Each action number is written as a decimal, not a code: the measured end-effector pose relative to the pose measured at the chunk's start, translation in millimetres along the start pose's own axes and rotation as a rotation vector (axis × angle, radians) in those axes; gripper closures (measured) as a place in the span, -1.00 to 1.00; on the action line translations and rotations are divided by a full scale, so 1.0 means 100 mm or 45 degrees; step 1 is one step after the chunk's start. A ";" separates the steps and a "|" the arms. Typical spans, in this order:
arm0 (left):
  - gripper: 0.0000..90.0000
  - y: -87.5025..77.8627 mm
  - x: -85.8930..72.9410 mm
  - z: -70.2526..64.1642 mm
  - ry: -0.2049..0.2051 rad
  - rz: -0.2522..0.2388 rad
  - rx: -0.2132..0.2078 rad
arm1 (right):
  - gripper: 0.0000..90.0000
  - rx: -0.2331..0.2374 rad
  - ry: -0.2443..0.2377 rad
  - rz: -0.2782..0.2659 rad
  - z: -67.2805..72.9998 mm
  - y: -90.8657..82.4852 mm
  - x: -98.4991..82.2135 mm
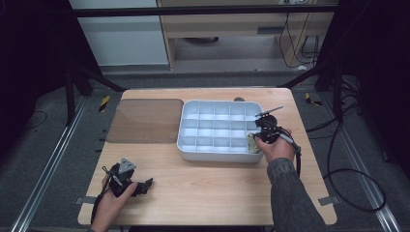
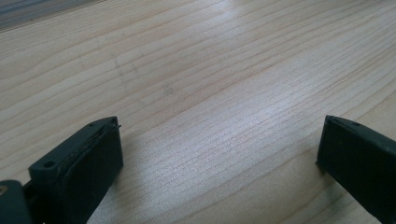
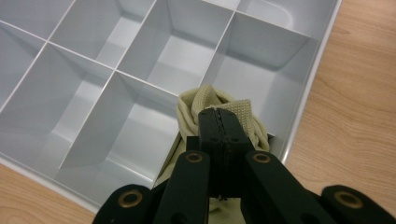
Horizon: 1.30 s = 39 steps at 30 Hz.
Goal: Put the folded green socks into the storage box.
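— On the left of the wooden table (image 1: pixel 208 186), what does the left gripper (image 1: pixel 145 186) do?

— It rests low near the front edge, held by the person's left hand (image 1: pixel 112 200). In the left gripper view its two black jaws stand wide apart, and between them is only bare wood. It takes no part in the work now.

— And going to the right from there?

— First a brown translucent lid (image 1: pixel 145 121) lies flat on the table, just beside the white compartment tray (image 1: pixel 186 130). The tray has many small cells, and those that can be seen look empty.

— Where is the cloth?

— At the right end of the tray. The right gripper (image 3: pixel 226 128) has its jaws pressed together on a beige knitted cloth (image 3: pixel 196 105), perhaps a rolled sock. The cloth hangs over the front right corner cell, partly on the divider wall, close to the rim of the tray.

— So which step is this?

— It seems to be the placing step: the cloth is brought to its cell but not yet let go.

— What does the next move ask?

— Probably to lower the cloth a little, clear of the divider, so that it sits inside one cell only, and then to part the jaws. If it is released on the wall, it may fall into the neighbour cell.
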State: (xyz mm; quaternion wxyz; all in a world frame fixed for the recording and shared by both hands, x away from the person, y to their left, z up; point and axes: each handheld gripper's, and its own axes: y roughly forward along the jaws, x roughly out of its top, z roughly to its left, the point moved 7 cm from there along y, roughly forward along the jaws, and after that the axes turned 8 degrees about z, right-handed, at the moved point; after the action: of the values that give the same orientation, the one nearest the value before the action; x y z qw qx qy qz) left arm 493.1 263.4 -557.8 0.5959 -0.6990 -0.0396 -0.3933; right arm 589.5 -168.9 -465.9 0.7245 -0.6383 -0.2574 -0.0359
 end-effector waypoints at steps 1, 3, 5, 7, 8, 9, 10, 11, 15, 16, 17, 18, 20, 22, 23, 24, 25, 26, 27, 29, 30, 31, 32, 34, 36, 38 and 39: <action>-1.00 0.00 0.00 0.00 0.003 0.002 0.000 | 1.00 -0.003 0.004 0.010 -0.01 0.01 0.00; -1.00 0.00 0.00 0.00 0.003 0.001 0.001 | 1.00 0.001 0.021 0.024 -0.02 0.02 -0.01; -1.00 0.00 0.00 0.00 0.003 0.001 0.001 | 1.00 0.000 0.029 0.032 -0.03 0.03 -0.01; -1.00 0.00 0.00 0.00 0.003 0.000 0.001 | 1.00 0.003 0.031 0.040 -0.03 0.04 -0.01; -1.00 0.00 0.00 0.00 0.004 0.000 0.001 | 1.00 0.004 0.033 0.041 -0.04 0.05 -0.01; -1.00 0.00 0.00 0.00 0.004 0.000 0.001 | 1.00 -0.001 0.026 0.042 -0.04 0.05 -0.01; -1.00 0.00 0.00 0.00 0.004 0.000 0.001 | 1.00 -0.001 0.027 0.047 -0.05 0.06 -0.02; -1.00 0.00 0.00 -0.01 0.003 0.000 0.001 | 1.00 0.000 0.029 0.050 -0.05 0.06 -0.02; -1.00 0.00 0.00 -0.01 0.003 0.000 0.000 | 1.00 0.002 0.029 0.057 -0.05 0.07 -0.03; -1.00 0.00 0.00 -0.01 0.003 0.001 -0.002 | 1.00 0.003 0.026 0.061 -0.05 0.07 -0.03; -1.00 0.00 0.00 -0.01 0.003 0.000 -0.002 | 1.00 0.005 0.032 0.064 -0.05 0.07 -0.03; -1.00 0.00 0.00 -0.01 0.003 0.001 -0.002 | 1.00 0.002 0.028 0.063 -0.05 0.07 -0.03; -1.00 0.00 0.00 -0.01 0.003 0.001 -0.002 | 1.00 0.002 0.029 0.073 -0.04 0.08 -0.04; -1.00 0.00 0.00 -0.01 0.003 0.001 -0.002 | 1.00 0.002 0.026 0.074 -0.04 0.09 -0.05; -1.00 0.00 0.00 -0.01 0.003 0.000 0.000 | 1.00 0.002 0.028 0.078 -0.04 0.09 -0.05; -1.00 0.00 0.00 -0.01 0.003 0.000 0.000 | 1.00 0.001 0.028 0.084 -0.04 0.10 -0.06; -1.00 0.00 0.00 -0.01 0.003 0.001 -0.002 | 1.00 0.003 0.028 0.089 -0.04 0.11 -0.06; -1.00 0.00 0.00 -0.01 0.004 0.002 -0.002 | 1.00 0.003 0.024 0.090 -0.04 0.12 -0.07; -1.00 0.00 0.00 -0.01 0.004 0.002 -0.002 | 1.00 0.000 0.025 0.091 -0.04 0.12 -0.07; -1.00 0.00 0.00 -0.01 0.004 0.002 -0.002 | 1.00 0.000 0.027 0.102 -0.03 0.14 -0.08; -1.00 0.00 0.00 -0.01 0.004 0.002 -0.002 | 1.00 0.000 0.025 0.105 -0.03 0.15 -0.08; -1.00 0.00 0.00 -0.01 0.004 0.002 -0.002 | 1.00 0.000 0.025 0.106 -0.03 0.16 -0.09; -1.00 0.00 0.00 -0.01 0.005 0.002 -0.003 | 1.00 -0.002 0.022 0.108 -0.03 0.17 -0.09; -1.00 0.00 0.00 -0.01 0.006 0.003 -0.003 | 1.00 -0.001 0.024 0.118 -0.02 0.19 -0.10; -1.00 0.00 0.00 -0.01 0.006 0.002 -0.003 | 1.00 -0.007 0.011 0.123 -0.02 0.21 -0.10; -1.00 0.00 0.00 -0.01 0.008 0.002 -0.003 | 1.00 -0.010 0.008 0.128 -0.01 0.23 -0.11; -1.00 0.00 0.00 -0.01 0.008 0.002 -0.002 | 1.00 -0.010 0.006 0.132 -0.01 0.23 -0.11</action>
State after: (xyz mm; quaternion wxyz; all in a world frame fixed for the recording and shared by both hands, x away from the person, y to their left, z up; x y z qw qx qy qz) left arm 492.8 262.3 -557.8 0.5957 -0.6984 -0.0368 -0.3950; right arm 589.2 -168.6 -491.7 0.7234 -0.6537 -0.2222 -0.0010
